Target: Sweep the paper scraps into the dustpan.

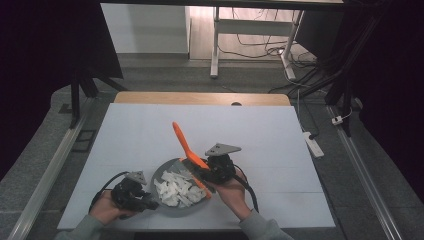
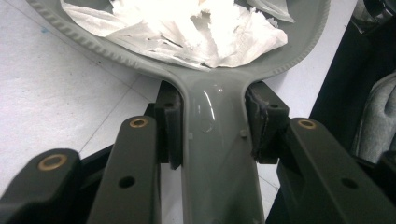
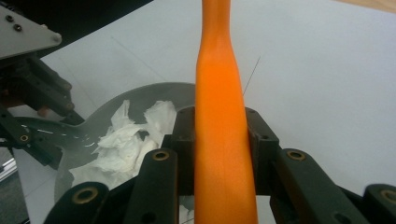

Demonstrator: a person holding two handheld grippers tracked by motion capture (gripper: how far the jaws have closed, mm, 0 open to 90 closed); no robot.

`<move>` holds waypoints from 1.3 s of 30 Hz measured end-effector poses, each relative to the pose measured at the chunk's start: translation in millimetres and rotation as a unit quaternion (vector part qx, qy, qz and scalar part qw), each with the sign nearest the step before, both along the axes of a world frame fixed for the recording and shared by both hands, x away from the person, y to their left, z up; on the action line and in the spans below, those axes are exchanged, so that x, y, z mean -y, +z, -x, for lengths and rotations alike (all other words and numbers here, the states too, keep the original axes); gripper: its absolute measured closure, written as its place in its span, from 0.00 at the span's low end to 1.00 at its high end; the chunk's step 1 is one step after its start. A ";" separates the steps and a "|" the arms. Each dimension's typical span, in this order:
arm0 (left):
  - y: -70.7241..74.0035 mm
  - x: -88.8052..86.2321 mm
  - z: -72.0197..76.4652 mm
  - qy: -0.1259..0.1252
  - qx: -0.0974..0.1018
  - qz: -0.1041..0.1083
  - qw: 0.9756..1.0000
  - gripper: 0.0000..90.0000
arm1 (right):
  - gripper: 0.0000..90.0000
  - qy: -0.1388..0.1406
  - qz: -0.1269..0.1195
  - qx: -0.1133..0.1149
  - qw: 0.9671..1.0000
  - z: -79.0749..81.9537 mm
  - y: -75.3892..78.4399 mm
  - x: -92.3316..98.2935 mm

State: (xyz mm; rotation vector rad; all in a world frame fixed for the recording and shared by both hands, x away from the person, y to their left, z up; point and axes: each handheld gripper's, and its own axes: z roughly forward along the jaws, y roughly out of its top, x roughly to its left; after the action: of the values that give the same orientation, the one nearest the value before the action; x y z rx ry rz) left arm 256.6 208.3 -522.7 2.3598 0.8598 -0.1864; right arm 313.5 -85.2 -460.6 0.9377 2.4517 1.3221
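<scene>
High view: at lower centre, the left gripper (image 1: 134,192) steadies a grey pan (image 1: 165,209) of torn white paper (image 1: 176,190), while the right gripper (image 1: 212,170) holds an orange spatula (image 1: 186,145) slanting over it, apparently for stirring. Left gripper view: jaws clamped on the pan's glossy handle (image 2: 217,154) at centre, rim ribbed. Right gripper view: jaws closed on the smooth, matte spatula handle (image 3: 223,140), centre frame.
</scene>
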 end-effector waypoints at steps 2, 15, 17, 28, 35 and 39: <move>-0.2 -0.2 -0.1 0.001 0.001 0.000 1.000 0.68 | 0.78 -0.006 -0.003 0.001 1.000 -1.6 1.1 4.7; 0.6 -1.3 -0.5 0.017 0.011 0.001 1.000 0.68 | 0.78 -0.034 -0.009 0.000 0.999 -11.2 2.4 29.5; 1.2 -2.0 -0.6 0.018 0.013 0.003 1.000 0.68 | 0.78 -0.036 -0.010 0.001 0.999 -11.8 3.0 31.7; 4.5 -5.1 -0.6 0.036 0.025 0.012 0.999 0.68 | 0.78 -0.038 -0.012 0.011 0.999 -13.9 6.6 49.1; 7.7 -8.5 -1.2 0.054 0.035 0.024 0.998 0.68 | 0.78 -0.036 -0.017 0.020 0.999 -13.7 9.8 67.2; 9.9 -10.6 -0.8 0.068 0.042 0.033 0.996 0.68 | 0.78 -0.032 -0.019 0.025 0.999 -13.0 11.8 76.3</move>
State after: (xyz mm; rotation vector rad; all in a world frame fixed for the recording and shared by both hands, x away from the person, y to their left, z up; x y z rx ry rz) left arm 257.4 218.8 -512.8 2.2215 0.9546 -0.0583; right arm 326.5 -161.5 -448.8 0.9718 2.3461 1.3577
